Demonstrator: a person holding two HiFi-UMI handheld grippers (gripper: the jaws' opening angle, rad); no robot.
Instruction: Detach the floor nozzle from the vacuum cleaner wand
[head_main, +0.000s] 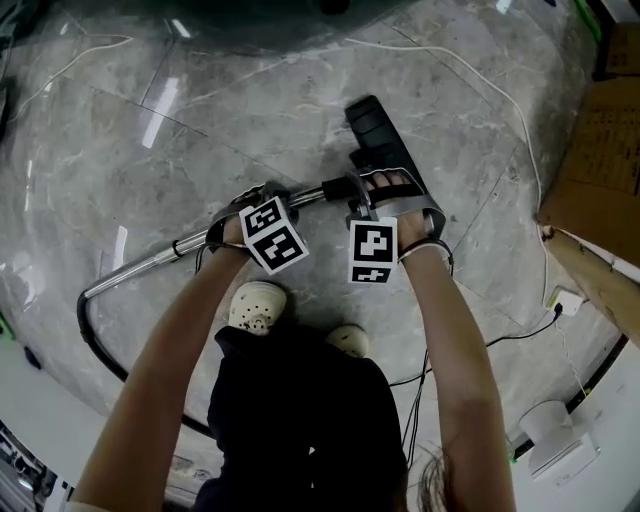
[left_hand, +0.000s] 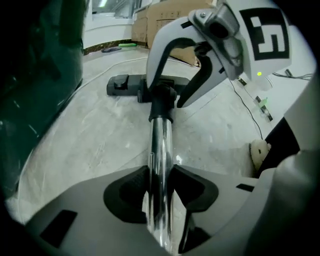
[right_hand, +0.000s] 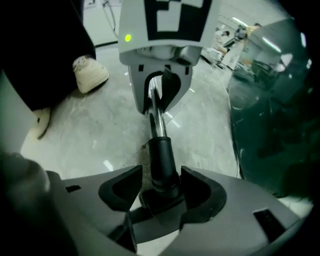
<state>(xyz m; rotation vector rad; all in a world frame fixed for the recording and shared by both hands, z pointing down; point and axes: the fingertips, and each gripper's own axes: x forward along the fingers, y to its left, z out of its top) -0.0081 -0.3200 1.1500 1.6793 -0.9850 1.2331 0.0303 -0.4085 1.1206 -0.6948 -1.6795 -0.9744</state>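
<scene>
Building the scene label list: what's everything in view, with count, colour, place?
Floor nozzle: 1, black, flat on the floor at the wand's far end.
Wand: 1, chrome, low over the floor, running to the nozzle.
Collar: 1, black, joining wand and nozzle.
Hose: 1, black, curving off the wand's near end.
White cable: 1, white, on the floor beyond the nozzle.
Black cable: 1, black, on the floor at right.
Cardboard: brown, right edge, count unclear.
Shoes: 2, cream, beneath the grippers.
Left gripper: 1, grey, jaws closed on the wand.
Right gripper: 1, grey, jaws open around the collar.
</scene>
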